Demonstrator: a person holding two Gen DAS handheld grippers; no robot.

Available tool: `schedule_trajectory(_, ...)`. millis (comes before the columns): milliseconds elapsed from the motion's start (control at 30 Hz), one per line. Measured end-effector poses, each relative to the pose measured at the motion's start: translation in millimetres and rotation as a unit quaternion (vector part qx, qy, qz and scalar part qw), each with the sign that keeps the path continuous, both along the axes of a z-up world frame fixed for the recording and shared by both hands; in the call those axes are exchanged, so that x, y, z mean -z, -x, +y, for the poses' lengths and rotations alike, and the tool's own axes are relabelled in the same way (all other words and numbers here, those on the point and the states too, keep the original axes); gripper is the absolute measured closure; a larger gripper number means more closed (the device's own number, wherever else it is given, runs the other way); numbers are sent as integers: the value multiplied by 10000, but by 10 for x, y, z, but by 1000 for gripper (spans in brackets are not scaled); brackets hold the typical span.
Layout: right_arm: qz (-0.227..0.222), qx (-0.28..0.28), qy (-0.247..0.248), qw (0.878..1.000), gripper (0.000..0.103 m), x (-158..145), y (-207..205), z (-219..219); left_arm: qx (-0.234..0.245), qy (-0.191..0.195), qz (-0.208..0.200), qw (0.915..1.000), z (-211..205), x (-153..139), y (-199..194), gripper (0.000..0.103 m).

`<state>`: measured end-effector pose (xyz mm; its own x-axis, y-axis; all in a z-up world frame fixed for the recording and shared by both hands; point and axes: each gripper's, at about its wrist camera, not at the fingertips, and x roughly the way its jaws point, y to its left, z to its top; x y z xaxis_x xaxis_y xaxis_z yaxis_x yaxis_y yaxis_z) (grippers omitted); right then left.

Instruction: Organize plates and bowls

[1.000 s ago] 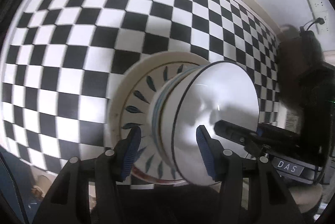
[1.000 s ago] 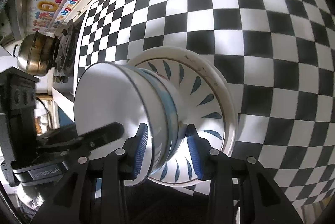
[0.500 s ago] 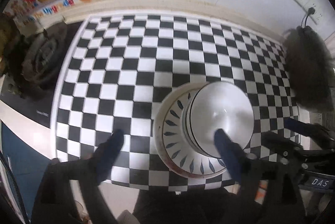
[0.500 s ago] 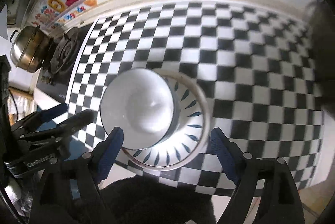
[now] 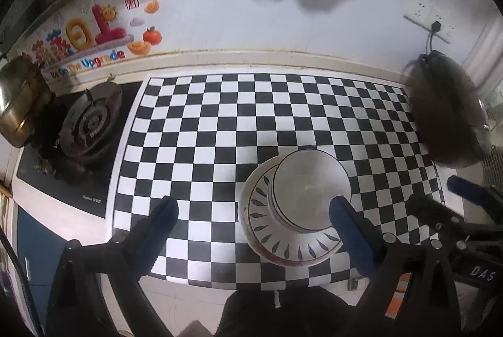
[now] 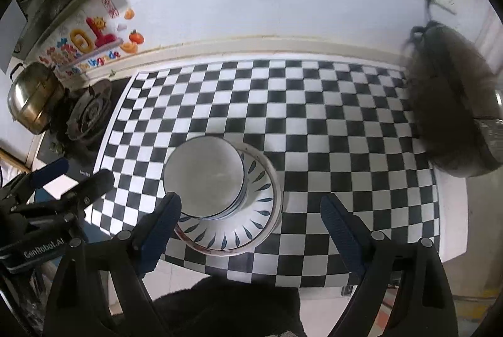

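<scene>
On the leaf-patterned plate sit stacked white bowls, both grippers' jaws opening, empty.

A black-and-white checkered mat is covering the worktop. A gas burner and a brass-coloured pot are sitting at its left, a dark pan at its right. Colourful stickers and a socket are showing on the wall.
</scene>
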<state>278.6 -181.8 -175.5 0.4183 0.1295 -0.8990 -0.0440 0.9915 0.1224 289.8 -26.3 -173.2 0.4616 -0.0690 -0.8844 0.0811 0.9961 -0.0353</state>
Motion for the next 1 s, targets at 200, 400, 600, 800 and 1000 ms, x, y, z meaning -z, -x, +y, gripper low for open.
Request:
schedule_trajectory(200, -428, 186, 34, 9989, 10, -350, 244, -9, -35, -9, -295, 9996, -39, -277, 233, 5)
schedule_trajectory(400, -959, 176, 32, 9952, 10, -791, 558, -48, -123, 39, -785, 9968, -64, -665, 527, 5)
schedule_trajectory(600, -1437, 199, 132, 9893, 10, -1193, 961, -121, -275, -39, -1282, 9914, -87, -1035, 902, 5)
schedule_trajectory(800, -1753, 238, 284, 9838, 10, -1477, 1491, -195, -302, -33, -1586, 9869, -184, -1279, 1383, 5)
schedule_trajectory(1000, -1977, 236, 411, 9791, 10, -1658, 2066, -235, -273, -128, -1793, 9833, -249, -1456, 1861, 5)
